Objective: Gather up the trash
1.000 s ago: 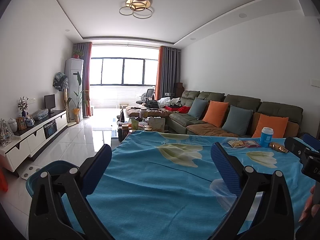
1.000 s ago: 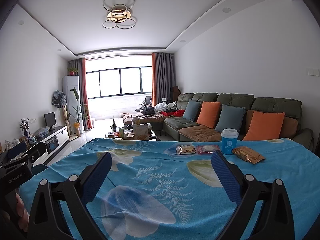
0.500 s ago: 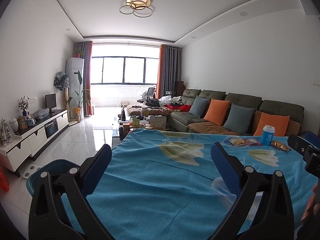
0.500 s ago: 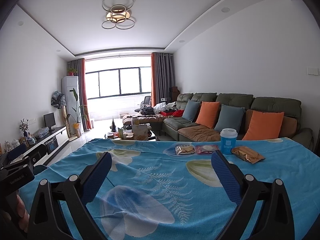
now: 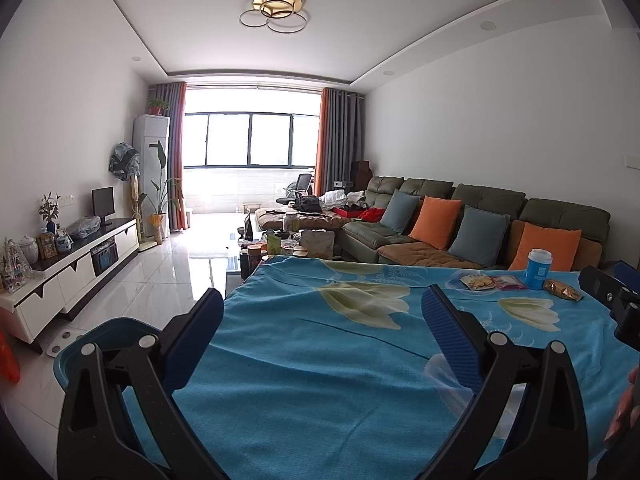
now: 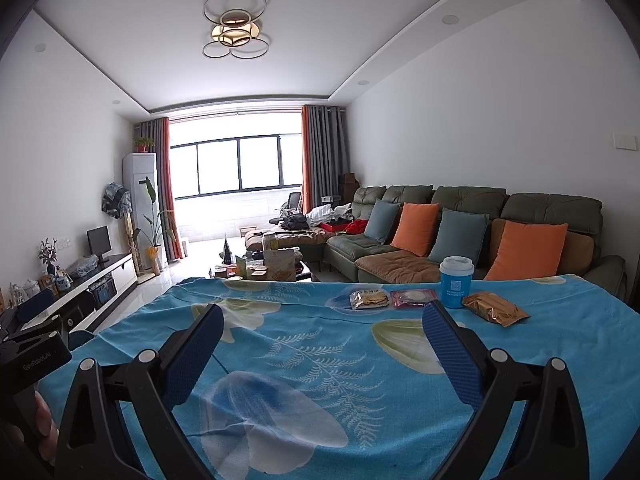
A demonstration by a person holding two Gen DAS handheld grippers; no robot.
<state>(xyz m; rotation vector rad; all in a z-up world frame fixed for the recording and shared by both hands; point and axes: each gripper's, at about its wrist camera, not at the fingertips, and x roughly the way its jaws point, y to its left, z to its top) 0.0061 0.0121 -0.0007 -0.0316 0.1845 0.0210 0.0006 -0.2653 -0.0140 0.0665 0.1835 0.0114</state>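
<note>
Left wrist view: my left gripper (image 5: 320,304) hangs over the near left part of the table (image 5: 304,360), fingers spread wide and empty. At far left a blue bin (image 5: 100,330) stands on the floor beside the table; my left finger covers most of it, so I cannot see inside. The trash lies far right on the blue floral cloth: a yellow snack packet (image 5: 476,281), a pink packet (image 5: 508,282), a blue cup with a white lid (image 5: 538,269) and a gold wrapper (image 5: 563,290), set in a row. At the right edge my right gripper (image 5: 612,292) is cut off by the frame, and only a fingertip of the hand (image 5: 624,412) holding it shows.

Right wrist view: at far left I see the body of the left gripper (image 6: 36,344), its fingers out of frame. My right gripper (image 6: 322,318) is likewise released and empty, over the cloth. The same row appears nearer and clearer: snack packet (image 6: 370,299), pink packet (image 6: 414,298), cup (image 6: 457,282), gold wrapper (image 6: 495,307). The packet print stays unreadable. The bin shows here only as a sliver (image 6: 82,338) at the table's left edge.
</note>
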